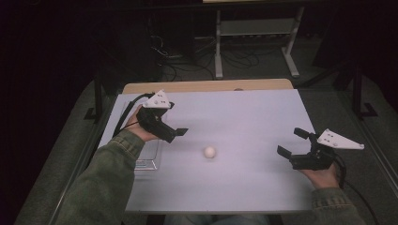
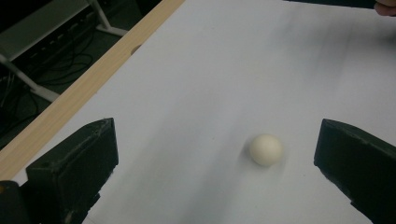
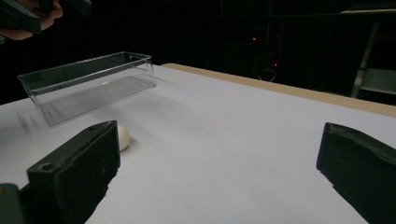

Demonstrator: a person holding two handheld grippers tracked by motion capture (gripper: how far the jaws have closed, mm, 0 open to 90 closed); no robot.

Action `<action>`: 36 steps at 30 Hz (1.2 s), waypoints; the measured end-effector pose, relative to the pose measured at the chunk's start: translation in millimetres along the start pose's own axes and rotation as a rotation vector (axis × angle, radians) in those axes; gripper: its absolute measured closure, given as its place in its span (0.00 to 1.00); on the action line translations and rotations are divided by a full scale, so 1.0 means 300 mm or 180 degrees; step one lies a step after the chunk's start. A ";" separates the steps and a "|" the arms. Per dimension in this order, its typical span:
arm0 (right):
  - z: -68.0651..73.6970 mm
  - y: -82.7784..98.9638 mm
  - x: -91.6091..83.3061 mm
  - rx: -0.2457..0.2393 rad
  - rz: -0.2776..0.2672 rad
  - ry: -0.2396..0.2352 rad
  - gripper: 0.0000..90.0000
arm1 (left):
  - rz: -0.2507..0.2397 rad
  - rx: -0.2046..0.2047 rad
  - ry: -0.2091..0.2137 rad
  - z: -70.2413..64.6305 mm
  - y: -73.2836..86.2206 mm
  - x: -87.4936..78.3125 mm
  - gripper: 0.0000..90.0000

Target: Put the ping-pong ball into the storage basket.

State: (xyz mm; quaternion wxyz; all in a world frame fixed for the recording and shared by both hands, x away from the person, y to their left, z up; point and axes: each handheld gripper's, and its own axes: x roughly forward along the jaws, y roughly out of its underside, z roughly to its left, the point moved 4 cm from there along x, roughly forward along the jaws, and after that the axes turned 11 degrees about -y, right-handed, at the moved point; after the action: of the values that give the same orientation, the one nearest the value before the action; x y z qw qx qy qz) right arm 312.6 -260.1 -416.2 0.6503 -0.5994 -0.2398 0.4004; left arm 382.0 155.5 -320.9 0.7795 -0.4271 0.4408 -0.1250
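Your left hand-held gripper (image 1: 176, 132) is up over the left part of the counter (image 1: 244, 112), jaws spread wide with nothing between them. In the left gripper view the little white ball (image 2: 265, 150) sits on the white surface just ahead of the jaws, closer to the right jaw than the left, but not touching either. It looks a bit blurred there, so can't say if it's rolling or not.

Your right hand-held gripper (image 1: 293, 143) is low over the right side of the counter, also wide open and not holding anything. From its own view the ball (image 3: 123, 137) peeks out just behind the tip of the left jaw, partly hidden by it. From above, the ball (image 1: 210, 152) lies between your two grippers, nearer the left one and well apart from the right.

The clear plastic box (image 3: 88, 84) sits empty, beyond the ball as the right gripper sees it. From above the box (image 1: 146, 159) is right under your left hand (image 1: 141, 126) and sleeve (image 1: 105, 183).
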 end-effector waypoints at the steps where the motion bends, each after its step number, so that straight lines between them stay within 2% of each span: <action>1: 0.000 0.000 0.000 0.0001 -0.0003 0.0001 0.00 | 0.0021 0.0013 0.0022 -0.003 -0.006 0.010 0.00; 4: 0.000 0.000 -0.001 0.0012 0.0000 0.0002 0.00 | 0.0099 0.0080 0.0031 -0.011 -0.012 0.025 0.00; 12: 0.004 0.002 0.000 0.0011 0.0012 -0.0021 0.00 | 0.0183 0.0196 0.0076 -0.029 -0.040 0.059 0.00; 16: 0.004 0.004 0.003 0.0019 0.0029 -0.0034 0.00 | 0.0224 0.0215 0.0119 -0.034 -0.050 0.076 0.00; 23: 0.004 0.004 0.005 0.0016 0.0032 -0.0050 0.00 | 0.0348 0.0286 0.0220 -0.050 -0.049 0.115 0.00; 36: 0.005 0.004 0.007 0.0014 0.0033 -0.0071 0.00 | 0.0484 0.0397 0.0281 -0.069 -0.046 0.153 0.00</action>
State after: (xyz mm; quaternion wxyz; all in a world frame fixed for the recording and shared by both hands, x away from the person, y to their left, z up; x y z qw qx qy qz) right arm 312.3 -257.7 -417.6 0.6469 -0.5947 -0.2430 0.4110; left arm 394.7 109.6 -341.9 0.7916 -0.3371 0.4973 -0.1113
